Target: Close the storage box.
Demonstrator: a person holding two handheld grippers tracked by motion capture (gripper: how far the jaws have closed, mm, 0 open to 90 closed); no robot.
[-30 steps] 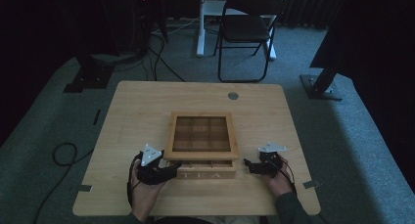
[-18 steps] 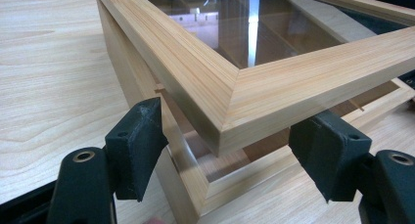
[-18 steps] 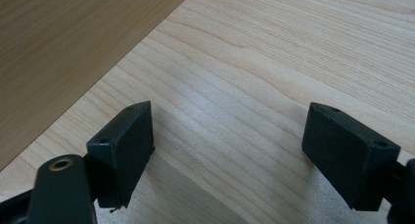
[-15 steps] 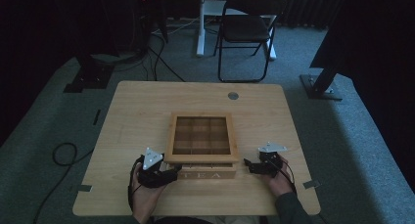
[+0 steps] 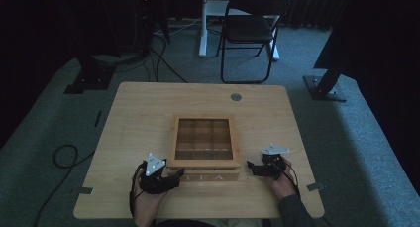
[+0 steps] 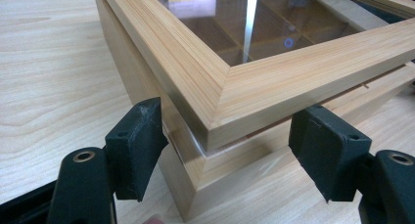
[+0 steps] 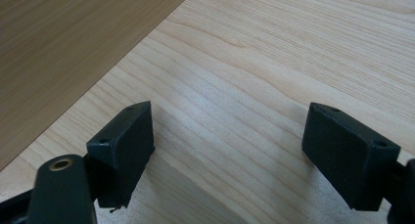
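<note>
The word "TEA" stands in dark capitals on the front wall of the wooden tea box (image 5: 205, 147), at the box's six o'clock side, facing the person; no other lettering is legible

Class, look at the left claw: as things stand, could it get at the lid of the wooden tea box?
Probably yes. The left claw is open, straddling the near corner of the tea box, level with the lid; nothing stands between.

A square, light-wood tea box (image 5: 204, 143) with a glass-paned lid sits flat near the middle of the table, slightly toward the person's edge. The lid lies almost closed (a thin gap shows at the near corner), dark compartments visible through the glass, and "TEA" marks its front wall.
</note>
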